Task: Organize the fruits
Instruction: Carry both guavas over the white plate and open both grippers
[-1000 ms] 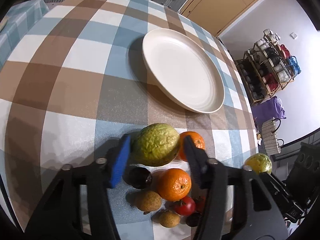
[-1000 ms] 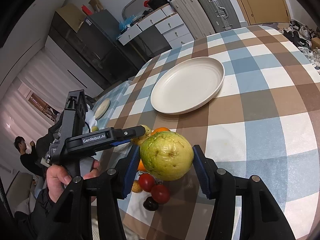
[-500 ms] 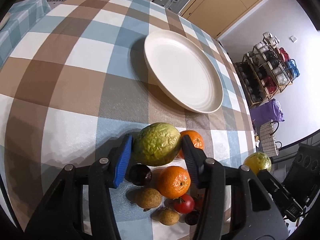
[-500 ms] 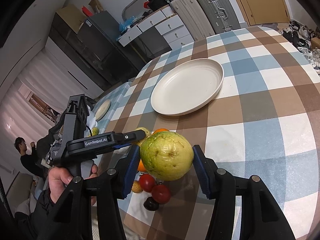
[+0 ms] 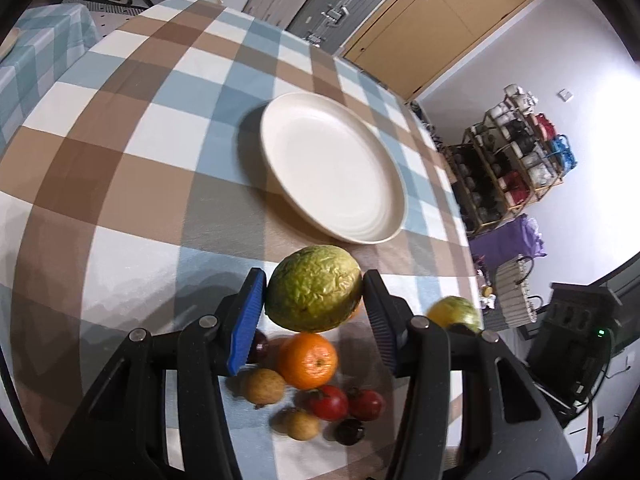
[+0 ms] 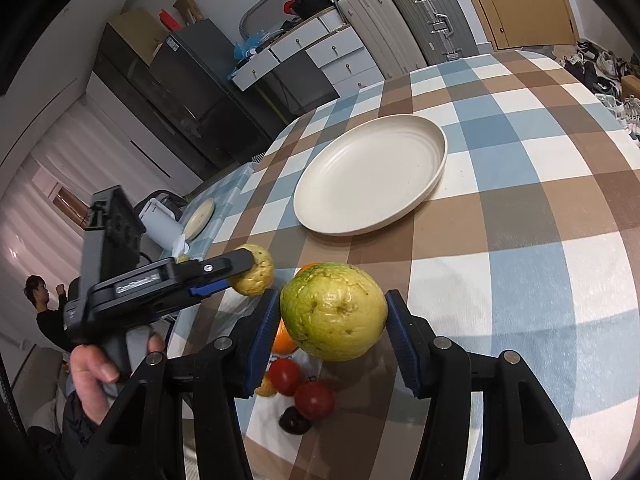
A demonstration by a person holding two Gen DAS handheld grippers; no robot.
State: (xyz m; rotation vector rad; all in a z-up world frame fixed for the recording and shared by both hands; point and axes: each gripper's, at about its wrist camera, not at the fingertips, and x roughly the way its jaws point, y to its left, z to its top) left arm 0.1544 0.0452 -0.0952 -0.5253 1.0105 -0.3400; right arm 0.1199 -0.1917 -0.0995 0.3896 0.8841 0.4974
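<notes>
My left gripper (image 5: 314, 308) is shut on a wrinkled green guava (image 5: 314, 288) and holds it above the fruit pile. My right gripper (image 6: 334, 320) is shut on a smoother yellow-green guava (image 6: 334, 310), also lifted; that guava shows at the right in the left wrist view (image 5: 454, 312). The left gripper with its guava (image 6: 254, 270) shows at the left in the right wrist view. An empty white plate (image 5: 332, 168) (image 6: 372, 176) lies beyond on the checked tablecloth. Below lie an orange (image 5: 308, 360), two red tomatoes (image 5: 330, 402), brown round fruits (image 5: 264, 386) and dark small fruits (image 5: 350, 432).
A second orange (image 6: 306, 268) peeks out behind the right guava. The table edge (image 5: 460, 216) runs to the right of the plate, with a shelf rack (image 5: 516, 160) past it. Suitcases (image 6: 404, 24) and drawers stand behind the table. A small plate (image 6: 200, 218) lies on another table at the left.
My left gripper closed on the wrinkled guava and lifted it off the pile toward the plate. The right gripper kept its guava and stayed nearly still.
</notes>
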